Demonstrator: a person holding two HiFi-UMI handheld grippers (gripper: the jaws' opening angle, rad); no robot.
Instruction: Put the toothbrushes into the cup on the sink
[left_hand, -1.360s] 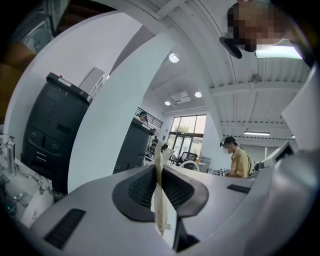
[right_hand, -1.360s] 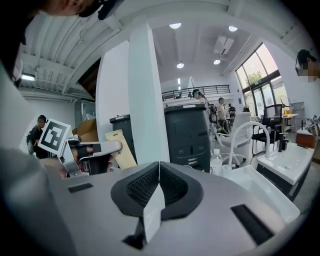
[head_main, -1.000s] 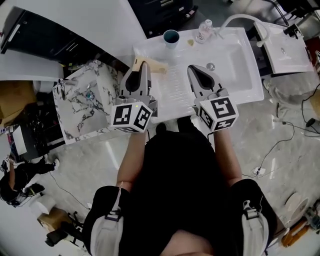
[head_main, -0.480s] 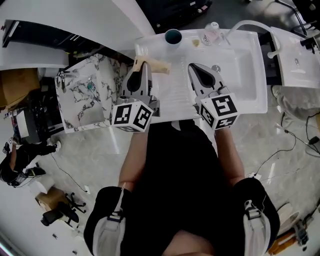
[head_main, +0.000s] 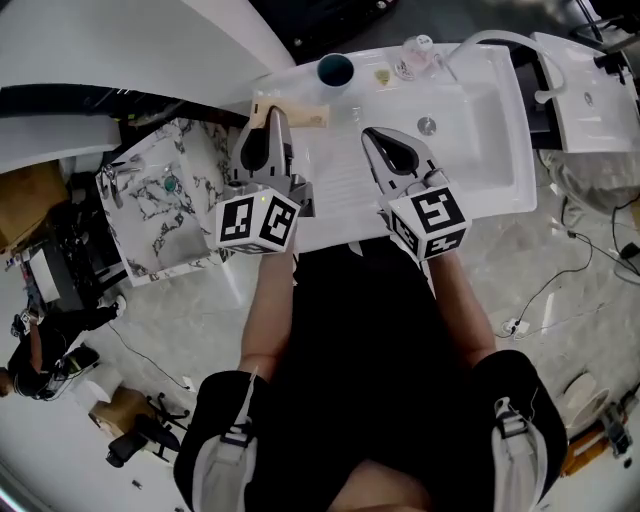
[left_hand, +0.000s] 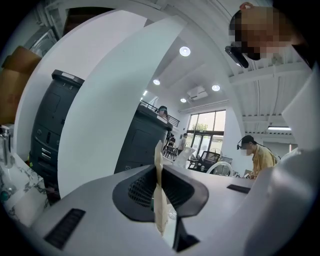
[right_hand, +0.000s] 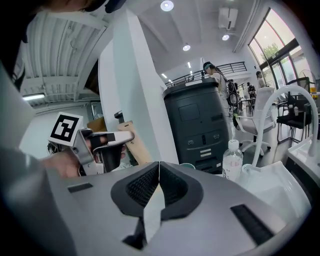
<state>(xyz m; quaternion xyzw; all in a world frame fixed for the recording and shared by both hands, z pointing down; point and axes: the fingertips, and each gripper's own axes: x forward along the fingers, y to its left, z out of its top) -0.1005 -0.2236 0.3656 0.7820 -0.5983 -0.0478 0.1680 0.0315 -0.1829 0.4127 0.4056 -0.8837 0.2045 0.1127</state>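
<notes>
A dark teal cup (head_main: 335, 70) stands on the back ledge of the white sink (head_main: 490, 160), its inside too dark to show any contents. A clear bottle (head_main: 417, 52) stands farther right along the ledge, by the tap. The left gripper (left_hand: 159, 172) is clenched on a flat tan pack (head_main: 305, 116), held over the sink's left side, near the cup. The right gripper (right_hand: 158, 172) hovers beside it, jaws pressed together on nothing.
</notes>
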